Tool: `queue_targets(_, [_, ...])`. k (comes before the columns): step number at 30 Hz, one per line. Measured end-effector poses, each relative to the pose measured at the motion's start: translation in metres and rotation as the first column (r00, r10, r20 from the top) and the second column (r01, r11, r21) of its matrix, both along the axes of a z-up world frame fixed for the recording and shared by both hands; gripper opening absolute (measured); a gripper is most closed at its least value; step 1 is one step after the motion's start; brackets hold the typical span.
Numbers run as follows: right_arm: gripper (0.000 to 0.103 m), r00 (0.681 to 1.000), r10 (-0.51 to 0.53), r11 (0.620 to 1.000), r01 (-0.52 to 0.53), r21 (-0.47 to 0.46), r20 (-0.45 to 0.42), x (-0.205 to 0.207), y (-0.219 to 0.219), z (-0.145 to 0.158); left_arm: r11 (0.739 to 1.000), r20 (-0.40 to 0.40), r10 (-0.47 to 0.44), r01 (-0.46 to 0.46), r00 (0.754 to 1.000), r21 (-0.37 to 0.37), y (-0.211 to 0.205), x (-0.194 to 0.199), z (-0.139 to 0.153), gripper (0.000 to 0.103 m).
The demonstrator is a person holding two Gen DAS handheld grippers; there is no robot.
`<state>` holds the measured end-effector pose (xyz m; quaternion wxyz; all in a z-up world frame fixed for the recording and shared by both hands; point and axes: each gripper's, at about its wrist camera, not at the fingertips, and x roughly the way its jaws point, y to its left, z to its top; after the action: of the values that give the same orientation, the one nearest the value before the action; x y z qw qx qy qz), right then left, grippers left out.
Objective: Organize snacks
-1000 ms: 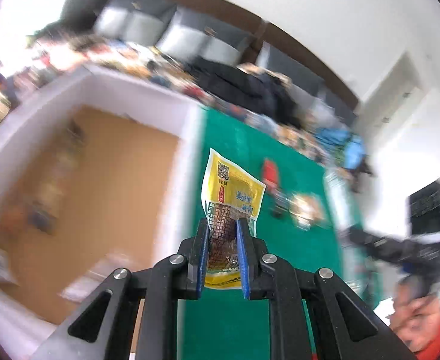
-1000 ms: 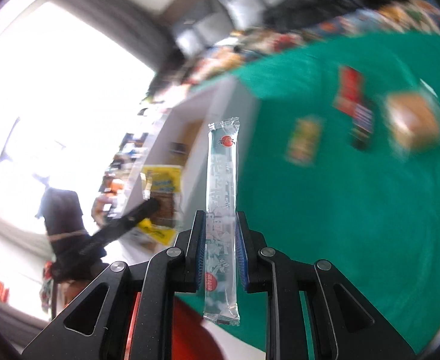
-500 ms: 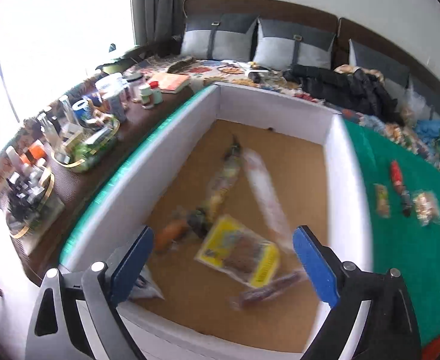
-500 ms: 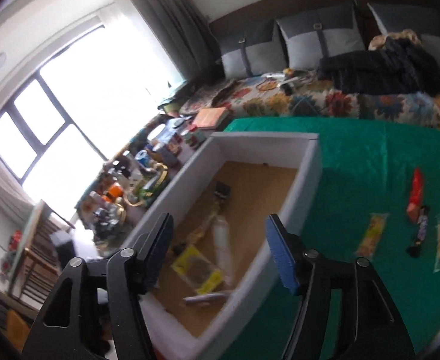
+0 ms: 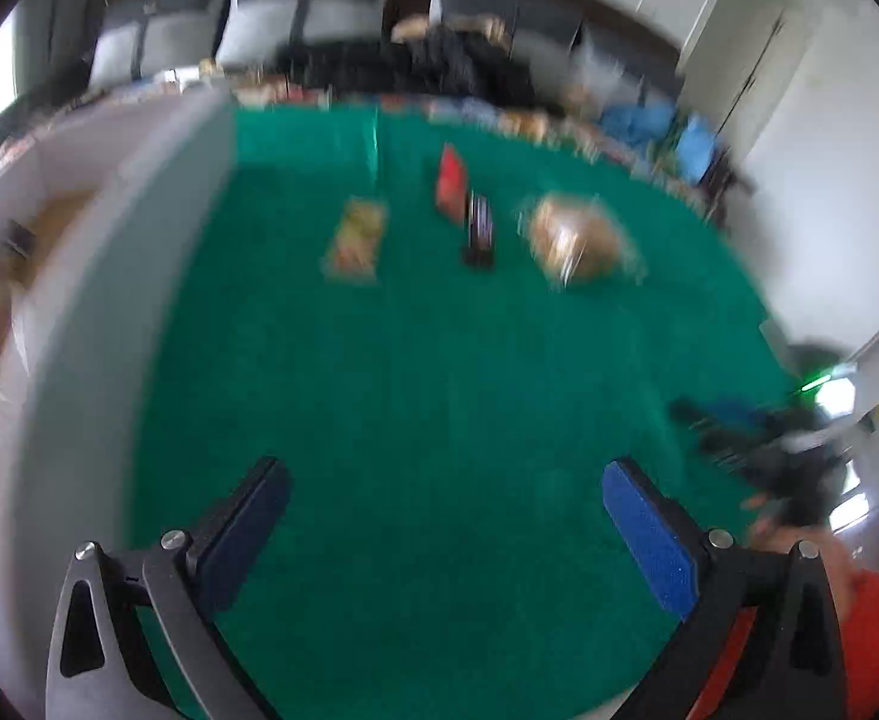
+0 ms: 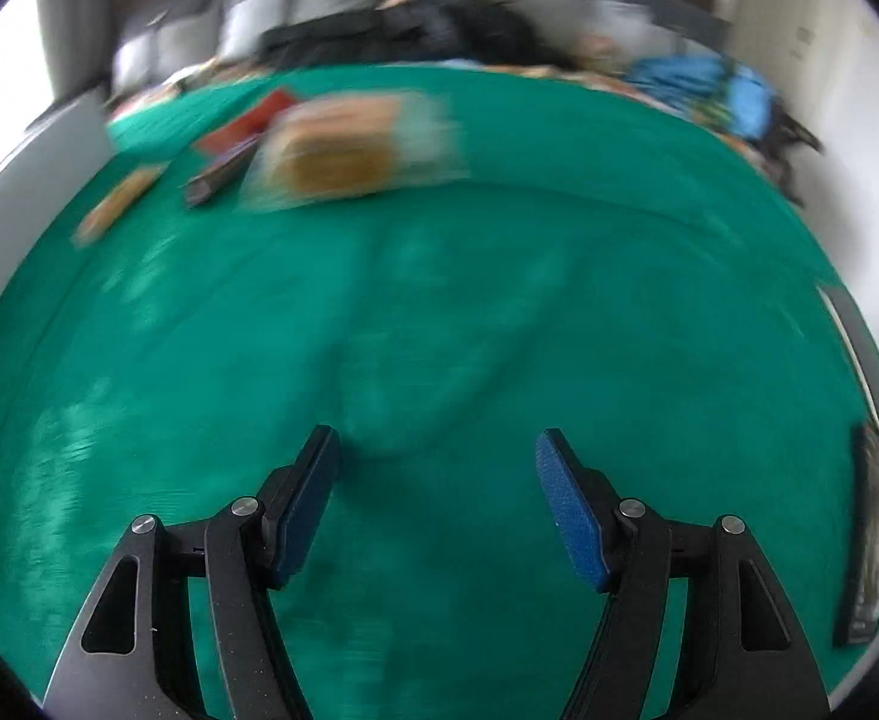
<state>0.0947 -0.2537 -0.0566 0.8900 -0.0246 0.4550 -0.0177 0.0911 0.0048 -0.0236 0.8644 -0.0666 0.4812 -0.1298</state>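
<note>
Both tools, the left tool [image 5: 445, 516] and the right tool [image 6: 438, 495], are wide open and hold nothing. The crinkly snack packs [image 5: 577, 243] lie flat on the soft green desk [image 5: 439, 390], beside the white box [image 5: 97, 276].

The left gripper [image 5: 445, 495] hangs over the green worktop [image 5: 439, 390] with its jaws spread wide and nothing between them. Towards the far edge of the worktop four blurred snacks lie in a loose row: a yellowish packet [image 5: 356, 238], a red packet [image 5: 451, 189] touching a dark bar [image 5: 479, 229], and a clear-wrapped bun [image 5: 577, 243] just beside them. A white-walled box [image 5: 109, 276] stands along the left edge of the worktop, its brown floor partly in view, and the other gripper [image 5: 763, 438], blurred, reaches in near the right edge.
</note>
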Motion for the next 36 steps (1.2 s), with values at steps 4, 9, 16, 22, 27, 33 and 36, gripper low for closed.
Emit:
queue_targets(4, [0.08,0.997,-0.073,0.997,0.073,0.011,0.018,0.012,-0.035,-0.004,0.993,-0.06,0.046,-0.039,0.997,0.109,-0.034,0.035,-0.051,0.102])
queue_targets(9, [0.084,0.995,-0.098,0.995,0.097,0.04,0.025,0.024,-0.049,-0.003,0.972,0.005,0.052,-0.052,0.999,0.231,-0.052,0.073,-0.06,0.103])
queue_targets(16, [0.085,0.995,-0.1,0.995,0.1,0.03,0.029,0.01,-0.035,0.003,0.97,0.078,0.096,-0.111,0.992,0.216,-0.045,0.11,-0.062,0.103])
queue_targets(22, [0.085,0.994,-0.101,0.995,0.1,0.026,0.03,0.01,-0.034,0.004,0.97,0.081,0.097,-0.113,0.992,0.215,-0.043,0.105,-0.063,0.103])
queue_targets(27, [0.085,0.994,-0.101,0.995,0.1,0.015,0.032,0.008,-0.032,0.004,0.97,0.081,0.097,-0.113,0.992,0.215,-0.043,0.105,-0.063,0.103])
queue_targets(33, [0.086,0.994,-0.103,0.995,0.103,0.002,0.035,0.007,-0.031,0.004,0.97,0.081,0.097,-0.113,0.992,0.215,-0.043,0.105,-0.063,0.103])
queue_targets(36, [0.086,0.994,-0.104,0.994,0.105,-0.02,0.039,0.006,-0.029,0.005,0.97,0.081,0.097,-0.113,0.992,0.215,-0.043,0.105,-0.063,0.103])
